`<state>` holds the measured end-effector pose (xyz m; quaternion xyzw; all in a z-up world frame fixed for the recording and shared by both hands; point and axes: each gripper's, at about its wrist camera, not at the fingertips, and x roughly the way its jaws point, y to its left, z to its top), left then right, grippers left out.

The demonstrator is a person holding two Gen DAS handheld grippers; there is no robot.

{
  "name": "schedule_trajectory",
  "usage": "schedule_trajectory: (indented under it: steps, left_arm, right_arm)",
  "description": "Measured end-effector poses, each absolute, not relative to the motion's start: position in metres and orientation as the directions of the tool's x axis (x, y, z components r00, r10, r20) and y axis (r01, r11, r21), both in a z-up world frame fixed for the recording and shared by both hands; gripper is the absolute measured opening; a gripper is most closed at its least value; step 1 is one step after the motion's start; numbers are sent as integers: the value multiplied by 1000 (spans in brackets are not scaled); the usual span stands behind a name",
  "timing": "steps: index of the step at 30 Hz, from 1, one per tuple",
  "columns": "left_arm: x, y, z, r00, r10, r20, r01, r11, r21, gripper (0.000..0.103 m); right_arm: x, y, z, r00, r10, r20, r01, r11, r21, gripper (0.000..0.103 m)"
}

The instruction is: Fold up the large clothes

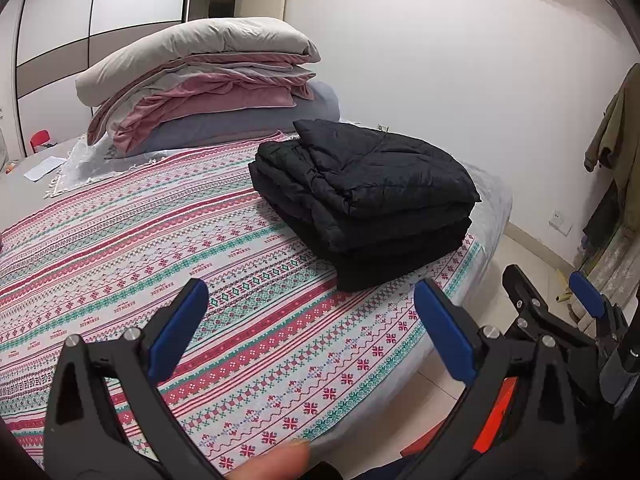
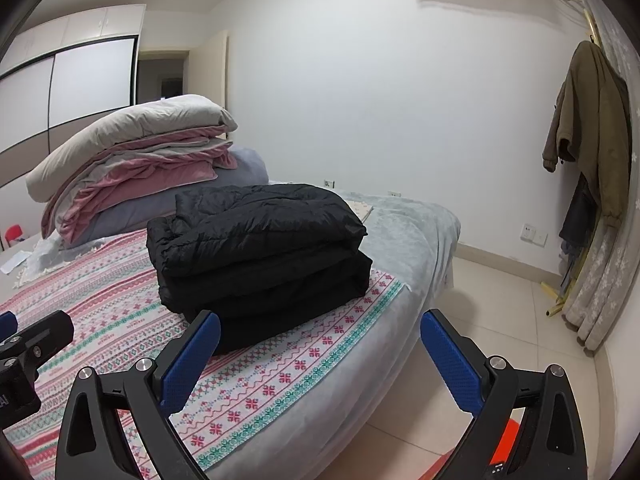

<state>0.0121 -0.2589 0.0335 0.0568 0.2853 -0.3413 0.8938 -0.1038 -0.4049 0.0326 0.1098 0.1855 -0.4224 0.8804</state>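
The black padded coat (image 2: 260, 248) is seen folded into a compact stack near the bed's (image 2: 416, 240) far right corner, both left tongs (image 1: 310, 334) and right tongs (image 2: 320, 358) held apart and empty, so the folding is judged essentially done.

Even, soft indoor light; sharp focus, strong fisheye bending, dark corners.

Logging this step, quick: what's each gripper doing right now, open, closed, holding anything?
Left gripper: open, holding nothing, above the patterned bedspread.
Right gripper: open, holding nothing, short of the folded black jacket.
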Motion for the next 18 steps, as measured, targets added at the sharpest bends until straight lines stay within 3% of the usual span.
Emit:
schedule_trajectory:
  steps: [18]
  left_arm:
    - [12,-263,28,586,-578,-568,648,755,-99,102]
  right_arm:
    - [-103,-402,30,568,-704,-427,787,616,30,102]
